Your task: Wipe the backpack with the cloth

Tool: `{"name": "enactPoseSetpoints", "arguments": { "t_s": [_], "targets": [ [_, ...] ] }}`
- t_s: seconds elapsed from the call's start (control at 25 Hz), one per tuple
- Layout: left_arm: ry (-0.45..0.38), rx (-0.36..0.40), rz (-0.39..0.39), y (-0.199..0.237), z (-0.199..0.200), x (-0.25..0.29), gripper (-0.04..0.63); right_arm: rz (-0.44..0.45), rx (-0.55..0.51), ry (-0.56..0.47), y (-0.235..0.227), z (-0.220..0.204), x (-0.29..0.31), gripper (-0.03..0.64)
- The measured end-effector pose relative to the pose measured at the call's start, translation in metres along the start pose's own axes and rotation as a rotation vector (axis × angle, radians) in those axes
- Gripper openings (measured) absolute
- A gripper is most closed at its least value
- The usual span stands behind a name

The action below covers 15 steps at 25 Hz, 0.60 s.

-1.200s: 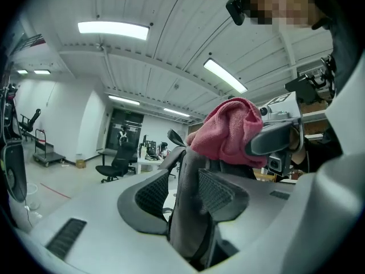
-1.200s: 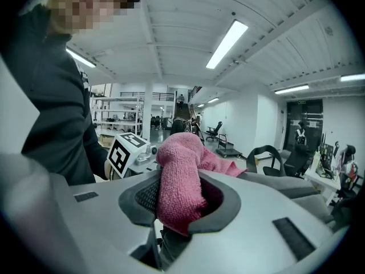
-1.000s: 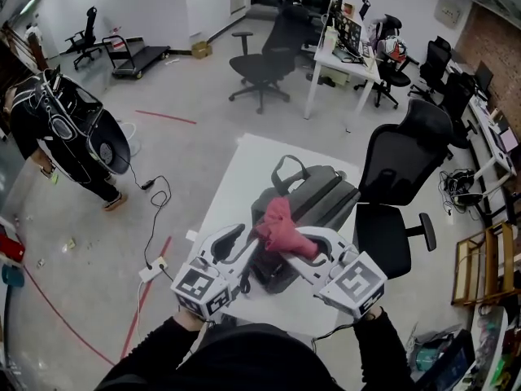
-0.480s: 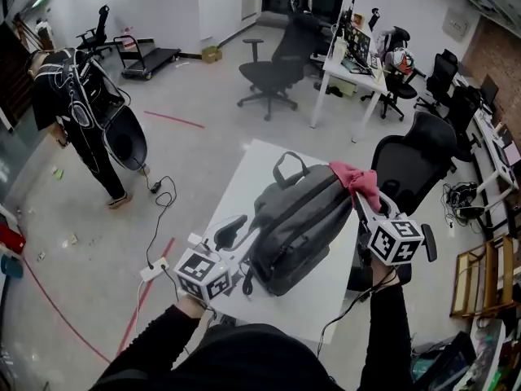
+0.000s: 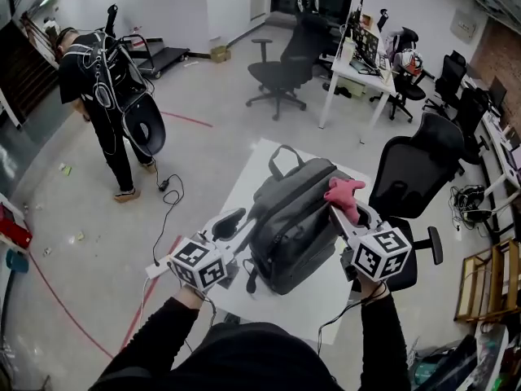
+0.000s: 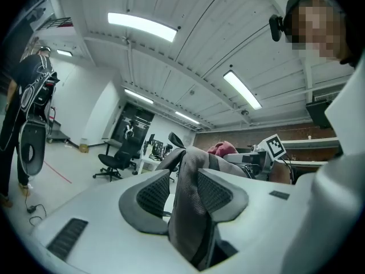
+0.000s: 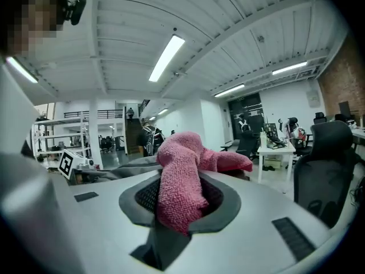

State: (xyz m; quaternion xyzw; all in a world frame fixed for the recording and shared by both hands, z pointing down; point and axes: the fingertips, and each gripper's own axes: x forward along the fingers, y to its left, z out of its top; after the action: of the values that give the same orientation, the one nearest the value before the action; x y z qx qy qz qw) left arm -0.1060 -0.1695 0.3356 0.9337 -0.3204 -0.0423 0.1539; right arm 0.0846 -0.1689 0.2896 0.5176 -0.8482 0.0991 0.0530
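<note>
Backpack [image 5: 297,226], grey woven fabric: its mesh strap [image 6: 187,216] sits pinched in the left gripper [image 6: 185,180], jaws just closing tighter; right gripper [image 7: 181,194] clamps the fluffy pink terry cloth [image 7: 178,167].

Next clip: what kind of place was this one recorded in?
Probably an open-plan office or lab workspace: swivel office chairs, a white desk crowded with monitors, and more workstations along the brick wall.
</note>
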Motion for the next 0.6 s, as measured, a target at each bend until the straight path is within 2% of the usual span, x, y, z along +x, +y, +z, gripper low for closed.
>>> {"name": "enactPoseSetpoints", "arguments": {
  "t_s": [0.32, 0.48, 0.6],
  "targets": [
    [-0.017, -0.027, 0.039, 0.008, -0.007, 0.004, 0.164, 0.227, -0.026, 0.028, 0.084, -0.019, -0.001, 0.107],
    [-0.023, -0.057, 0.036, 0.010, -0.008, 0.005, 0.161, 0.319, -0.031, 0.020, 0.120, -0.023, -0.006, 0.107],
    [-0.028, -0.085, 0.030, 0.010, -0.008, 0.005, 0.138, 0.420, -0.020, 0.014, 0.144, -0.023, -0.013, 0.107]
  ]
}}
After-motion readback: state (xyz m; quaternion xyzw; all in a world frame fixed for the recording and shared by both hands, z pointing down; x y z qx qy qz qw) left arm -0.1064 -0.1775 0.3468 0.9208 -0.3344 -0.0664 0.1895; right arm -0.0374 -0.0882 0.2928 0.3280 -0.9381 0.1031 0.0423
